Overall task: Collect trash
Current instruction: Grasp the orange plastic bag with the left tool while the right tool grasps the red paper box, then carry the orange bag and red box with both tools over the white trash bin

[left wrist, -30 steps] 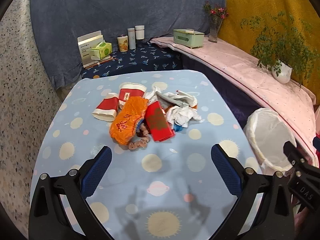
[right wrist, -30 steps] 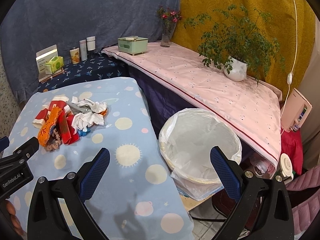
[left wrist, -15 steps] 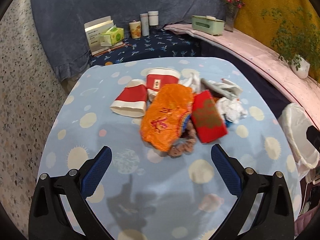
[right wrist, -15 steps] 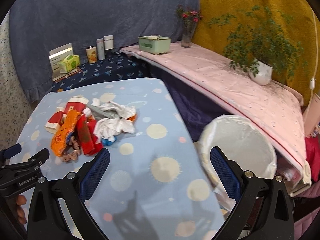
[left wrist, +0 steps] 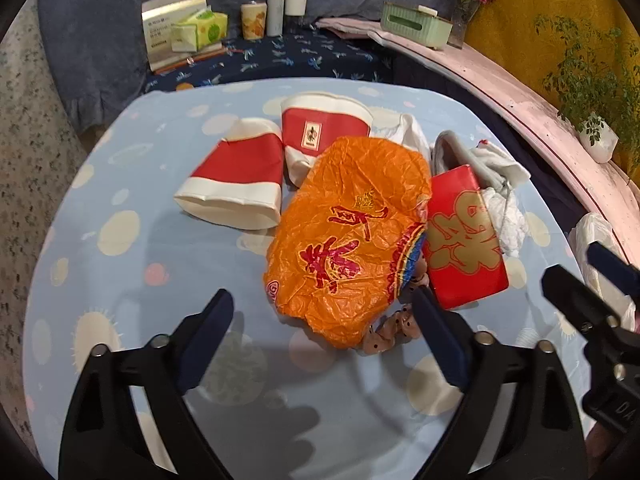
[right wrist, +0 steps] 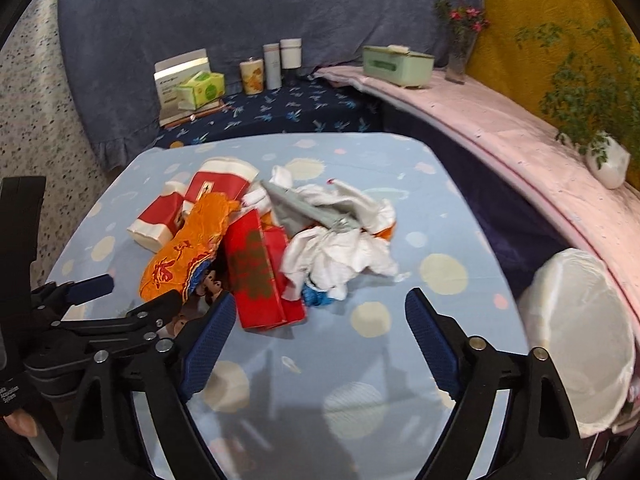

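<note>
A trash pile lies on the spotted blue table [left wrist: 120,280]: an orange crinkled bag [left wrist: 348,236], a red box with gold print [left wrist: 466,244], two red-and-white paper cups [left wrist: 236,180], and crumpled white tissues [left wrist: 504,216]. My left gripper [left wrist: 322,300] hovers at the bag's near end, its jaws closing, pads clear of the bag. My right gripper [right wrist: 320,302] sits just short of the red box [right wrist: 256,268] and tissues [right wrist: 340,252], jaws closing with nothing pressed between them. The white-lined bin [right wrist: 576,340] stands to the right of the table.
A tissue box [right wrist: 200,86], a can and bottles stand on the dark blue shelf behind the table. A green box [right wrist: 396,64], a vase and a potted plant [right wrist: 604,160] sit on the pink ledge at right. Speckled floor lies to the left.
Both grippers have moved forward and down toward the pile, which now looms larger. Both pairs of jaws stand a little narrower than before.
</note>
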Demonstrator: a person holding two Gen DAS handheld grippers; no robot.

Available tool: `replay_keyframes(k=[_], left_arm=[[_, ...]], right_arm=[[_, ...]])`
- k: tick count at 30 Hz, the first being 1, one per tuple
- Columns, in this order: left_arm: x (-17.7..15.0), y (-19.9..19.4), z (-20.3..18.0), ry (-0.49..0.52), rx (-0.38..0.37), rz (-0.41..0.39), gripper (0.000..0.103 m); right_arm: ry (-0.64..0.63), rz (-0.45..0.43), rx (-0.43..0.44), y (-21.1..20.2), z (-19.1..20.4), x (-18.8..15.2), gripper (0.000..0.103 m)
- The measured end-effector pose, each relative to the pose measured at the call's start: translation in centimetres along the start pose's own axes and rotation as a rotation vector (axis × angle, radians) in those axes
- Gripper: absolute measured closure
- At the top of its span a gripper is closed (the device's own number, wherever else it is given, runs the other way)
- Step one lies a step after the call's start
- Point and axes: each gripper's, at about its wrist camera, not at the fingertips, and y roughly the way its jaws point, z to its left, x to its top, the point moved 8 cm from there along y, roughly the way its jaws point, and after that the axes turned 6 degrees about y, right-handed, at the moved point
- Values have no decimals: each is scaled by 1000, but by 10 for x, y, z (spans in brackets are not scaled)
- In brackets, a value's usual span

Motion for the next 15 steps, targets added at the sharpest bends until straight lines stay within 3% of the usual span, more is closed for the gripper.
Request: replay_keyframes(k=[9, 12, 13, 15], left_arm=[[-2, 10, 4, -36, -72, 18, 69], [0, 8, 5, -37, -76, 8, 79], [1, 7, 5, -34, -75, 6, 90], [1, 5, 6, -33, -76, 8, 91]], right_arm=[[3, 89, 70, 37, 16, -12, 50], [-2, 110, 87, 45, 21, -16, 62], [-6, 118, 93, 47, 24, -17, 69], [-13, 131, 106, 47, 27, -19, 82]])
